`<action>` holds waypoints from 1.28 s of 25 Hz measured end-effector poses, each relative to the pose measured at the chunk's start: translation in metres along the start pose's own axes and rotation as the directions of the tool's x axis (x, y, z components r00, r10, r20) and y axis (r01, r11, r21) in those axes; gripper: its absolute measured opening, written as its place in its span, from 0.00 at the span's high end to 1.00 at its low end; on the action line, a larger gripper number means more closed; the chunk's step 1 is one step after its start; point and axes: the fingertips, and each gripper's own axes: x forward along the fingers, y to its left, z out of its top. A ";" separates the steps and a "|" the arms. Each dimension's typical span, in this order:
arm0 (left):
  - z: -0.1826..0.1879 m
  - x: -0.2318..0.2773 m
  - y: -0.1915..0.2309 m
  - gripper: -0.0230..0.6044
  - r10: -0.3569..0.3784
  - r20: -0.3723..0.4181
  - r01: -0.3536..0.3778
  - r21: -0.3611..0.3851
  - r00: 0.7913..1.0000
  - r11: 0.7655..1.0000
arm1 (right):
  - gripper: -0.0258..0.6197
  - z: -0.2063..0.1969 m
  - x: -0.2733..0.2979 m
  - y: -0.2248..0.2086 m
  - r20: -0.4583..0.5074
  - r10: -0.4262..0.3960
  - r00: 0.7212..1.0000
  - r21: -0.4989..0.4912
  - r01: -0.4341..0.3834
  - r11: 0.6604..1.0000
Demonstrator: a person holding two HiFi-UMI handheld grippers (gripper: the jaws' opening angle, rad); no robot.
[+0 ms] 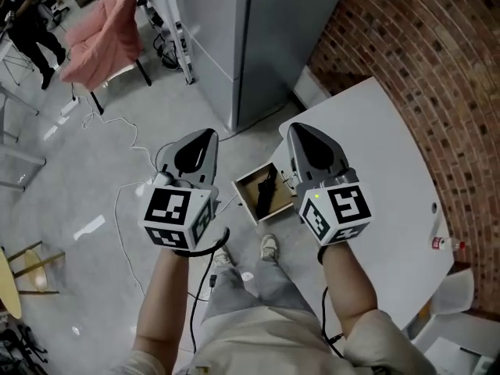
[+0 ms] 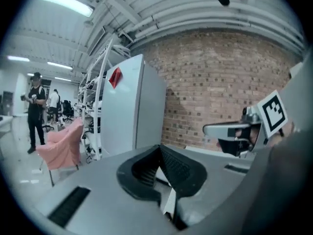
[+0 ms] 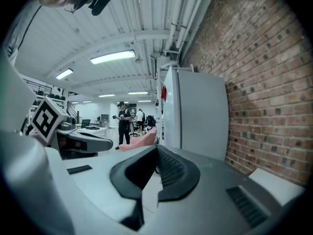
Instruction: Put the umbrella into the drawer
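Far below me, in the head view, a wooden drawer (image 1: 245, 196) stands pulled open, and a dark folded umbrella (image 1: 266, 193) lies inside it. Both grippers are held up high, close to the head camera, well above the drawer. My left gripper (image 1: 205, 136) is shut with nothing between its jaws; its ribbed pads meet at the tip (image 2: 159, 150). My right gripper (image 1: 301, 130) is shut and empty too, its pads closed together (image 3: 157, 150). Each gripper shows in the other's view, the right one (image 2: 230, 129) and the left one (image 3: 82, 139).
A white table (image 1: 380, 151) runs along the brick wall (image 1: 426, 53) at the right, with a small bottle (image 1: 447, 244) on it. A tall grey cabinet (image 1: 258, 37) stands behind the drawer. A pink-draped chair (image 1: 105, 33), floor cables (image 1: 125, 190) and a person (image 1: 31, 22) are at the left.
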 end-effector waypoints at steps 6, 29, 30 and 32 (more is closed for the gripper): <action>0.096 -0.049 -0.020 0.95 0.004 0.161 -0.024 0.124 0.987 0.992 | 0.95 0.091 -0.046 0.015 0.123 0.041 0.992 -0.109 -0.028 0.994; 0.190 -0.176 -0.053 0.95 0.063 0.363 -0.160 0.243 0.930 0.957 | 0.95 0.226 -0.152 0.091 0.287 0.232 0.930 -0.308 -0.140 0.941; 0.189 -0.179 -0.053 0.95 0.064 0.372 -0.160 0.233 0.926 0.959 | 0.95 0.223 -0.153 0.094 0.280 0.241 0.929 -0.303 -0.153 0.941; 0.183 -0.183 -0.057 0.95 0.058 0.382 -0.154 0.226 0.922 0.962 | 0.95 0.214 -0.155 0.099 0.264 0.257 0.930 -0.291 -0.177 0.940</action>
